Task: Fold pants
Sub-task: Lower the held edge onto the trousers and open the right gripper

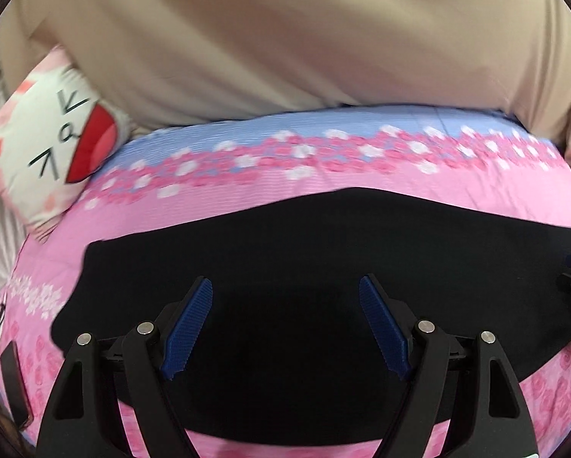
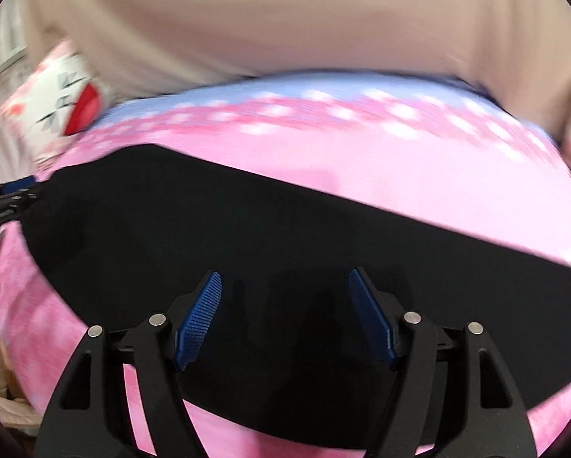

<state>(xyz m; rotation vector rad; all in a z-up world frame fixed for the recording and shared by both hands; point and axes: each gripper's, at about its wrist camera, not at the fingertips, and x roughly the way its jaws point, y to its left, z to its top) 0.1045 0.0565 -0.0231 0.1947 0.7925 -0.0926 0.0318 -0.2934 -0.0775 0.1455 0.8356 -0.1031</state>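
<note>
Hovering over the pants, both claws empty. The pants lie flat as a dark slab on the bed, on the pink stretch of the flowered cover, nearer the cameras than the blue band; a cat pillow sits beyond their left end.

Left claw: jaws spread wide, nothing between the pads, dark cloth below them. Points down at a slant toward the pants' middle, near the left end.

Right claw: jaws also apart, nothing gripped; this view is smeared, so detail is poor. Same downward slant, over the near edge of the pants. Each claw shows at the margin of the other's view, so they sit at opposite parts of the garment.

Judgement on the step: looks like a pause between folds, claws freed for a new grip. To do it well, drop each claw onto one edge of the pants, pinch all layers together, not the cover beneath. Lift both ends evenly and carry them across in step so the slab stays square. Cloth is limp; a one-sided pull would skew it.
</note>
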